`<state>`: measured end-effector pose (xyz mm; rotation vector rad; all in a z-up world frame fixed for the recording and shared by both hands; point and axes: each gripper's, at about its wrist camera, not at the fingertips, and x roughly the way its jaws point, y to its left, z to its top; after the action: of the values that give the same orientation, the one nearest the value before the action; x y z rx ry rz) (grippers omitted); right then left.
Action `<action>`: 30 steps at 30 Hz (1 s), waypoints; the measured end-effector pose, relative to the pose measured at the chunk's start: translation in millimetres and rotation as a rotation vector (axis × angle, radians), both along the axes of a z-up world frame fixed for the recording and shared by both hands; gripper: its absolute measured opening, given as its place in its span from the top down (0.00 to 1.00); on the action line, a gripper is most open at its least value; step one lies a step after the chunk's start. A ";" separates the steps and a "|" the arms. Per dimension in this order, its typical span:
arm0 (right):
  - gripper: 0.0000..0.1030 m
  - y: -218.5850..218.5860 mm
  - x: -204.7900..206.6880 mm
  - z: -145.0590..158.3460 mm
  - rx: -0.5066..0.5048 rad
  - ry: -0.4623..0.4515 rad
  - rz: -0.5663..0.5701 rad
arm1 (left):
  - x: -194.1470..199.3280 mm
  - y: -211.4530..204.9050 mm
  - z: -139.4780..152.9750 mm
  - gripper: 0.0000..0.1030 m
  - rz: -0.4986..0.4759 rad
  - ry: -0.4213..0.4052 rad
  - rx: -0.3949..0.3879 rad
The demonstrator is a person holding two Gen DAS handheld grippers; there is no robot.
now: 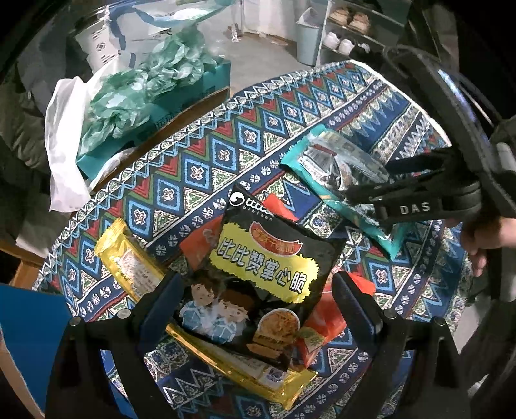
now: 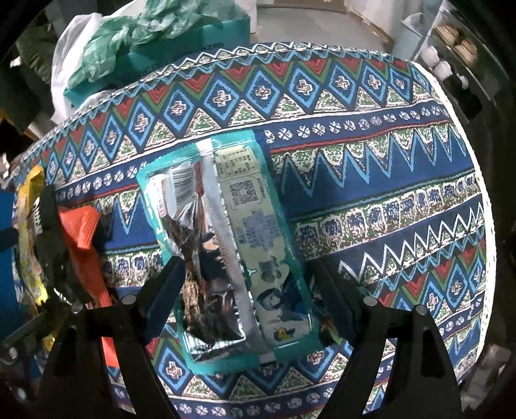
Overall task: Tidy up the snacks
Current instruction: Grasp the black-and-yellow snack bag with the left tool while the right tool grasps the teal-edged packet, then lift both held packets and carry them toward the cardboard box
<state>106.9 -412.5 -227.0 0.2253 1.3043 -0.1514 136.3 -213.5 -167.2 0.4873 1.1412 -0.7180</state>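
Note:
A black noodle-snack packet [image 1: 267, 277] lies on a pile with an orange packet [image 1: 325, 319] and a yellow packet [image 1: 135, 267] beneath it, on the patterned tablecloth [image 1: 200, 167]. My left gripper [image 1: 258, 299] is open, its fingers either side of the black packet. A teal packet [image 2: 225, 245] lies back side up on the cloth [image 2: 387, 180]. My right gripper [image 2: 248, 283] is open with its fingers either side of the teal packet's near half. The right gripper also shows in the left wrist view [image 1: 380, 180], over the teal packet [image 1: 335, 167].
A teal box [image 1: 180, 96] stuffed with green plastic and a white bag [image 1: 64, 129] stand beyond the table's far left edge. A grey bin [image 1: 309, 38] and a shoe rack [image 1: 351, 25] are on the floor behind. A blue surface [image 1: 29, 335] lies at the near left.

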 end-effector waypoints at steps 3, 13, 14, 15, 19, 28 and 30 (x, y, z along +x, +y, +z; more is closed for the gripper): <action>0.20 -0.4 -5.7 -0.2 0.011 -0.003 0.028 | -1.6 -5.6 -6.6 0.09 -0.001 -0.025 0.037; 0.19 32.6 12.1 -17.8 -0.052 -0.018 0.068 | 0.5 -9.4 -17.7 0.17 0.070 -0.013 0.030; 0.19 35.2 13.0 -18.9 -0.060 -0.020 0.074 | 0.3 -9.4 -18.7 0.20 0.077 -0.009 0.027; 0.19 37.9 14.4 -19.9 -0.066 -0.020 0.080 | -0.7 -9.9 -18.8 0.20 0.086 -0.012 0.027; 0.19 55.1 22.7 -29.1 -0.086 -0.026 0.114 | -3.8 -10.5 -15.7 0.27 0.120 -0.020 0.021; 0.40 54.1 9.3 -14.9 -0.057 -0.026 0.091 | -4.4 1.9 -1.1 0.27 0.227 -0.019 -0.024; 0.40 54.1 6.3 -12.8 -0.052 -0.032 0.086 | -5.9 5.0 4.6 0.27 0.245 -0.025 -0.038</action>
<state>113.1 -358.4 -239.8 0.1262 1.2742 -0.1079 130.5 -208.5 -162.5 0.3162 1.1384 -0.5182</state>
